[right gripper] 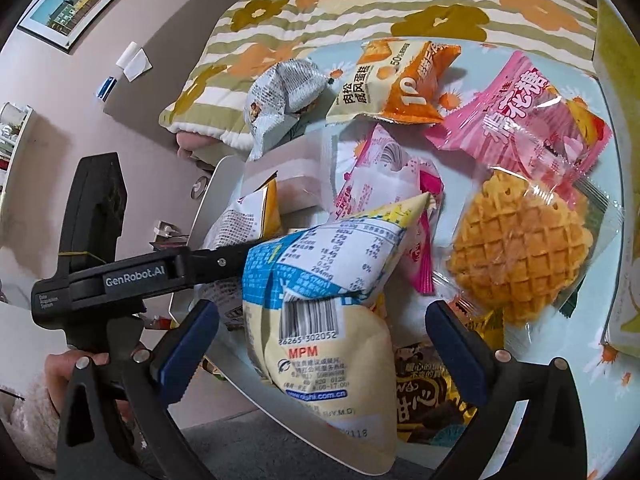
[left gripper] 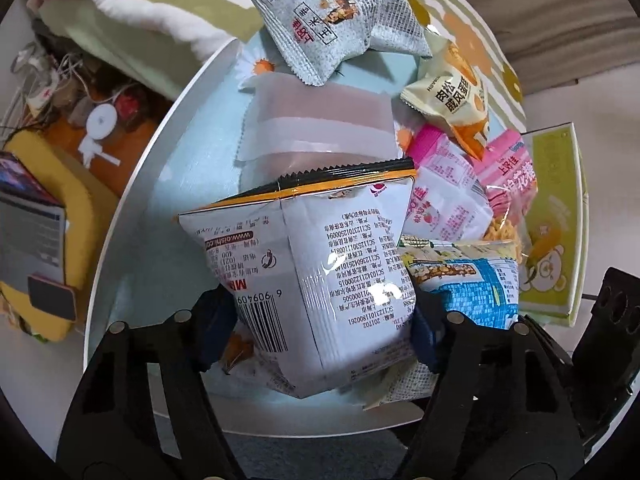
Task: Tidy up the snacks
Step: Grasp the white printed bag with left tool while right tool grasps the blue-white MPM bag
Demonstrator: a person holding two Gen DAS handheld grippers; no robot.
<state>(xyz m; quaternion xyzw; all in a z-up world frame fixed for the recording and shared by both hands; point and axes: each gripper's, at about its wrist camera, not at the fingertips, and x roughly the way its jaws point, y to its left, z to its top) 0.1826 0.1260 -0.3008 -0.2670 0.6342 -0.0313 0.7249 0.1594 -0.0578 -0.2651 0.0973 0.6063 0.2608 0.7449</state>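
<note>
My left gripper (left gripper: 316, 332) is shut on a white snack bag with an orange and black top edge (left gripper: 320, 256), held above the round white table (left gripper: 132, 184). My right gripper (right gripper: 320, 340) is open, its blue pads (right gripper: 456, 348) on either side of a cream and blue snack bag (right gripper: 320, 320) with a gap on both sides. The same bag shows in the left wrist view (left gripper: 468, 280). A waffle in clear wrap (right gripper: 520, 248), a pink candy bag (right gripper: 528, 116) and an orange cake packet (right gripper: 396, 80) lie on the table.
A grey-white packet (left gripper: 336, 20), a translucent pouch (left gripper: 320, 120), pink packets (left gripper: 444, 188) and a dark chocolate packet (right gripper: 432, 396) crowd the light blue daisy tablecloth (right gripper: 616, 392). A green box (left gripper: 556, 220) stands at the right edge. A striped floral blanket (right gripper: 360, 12) lies behind. The left gripper's body (right gripper: 120, 276) is at the left.
</note>
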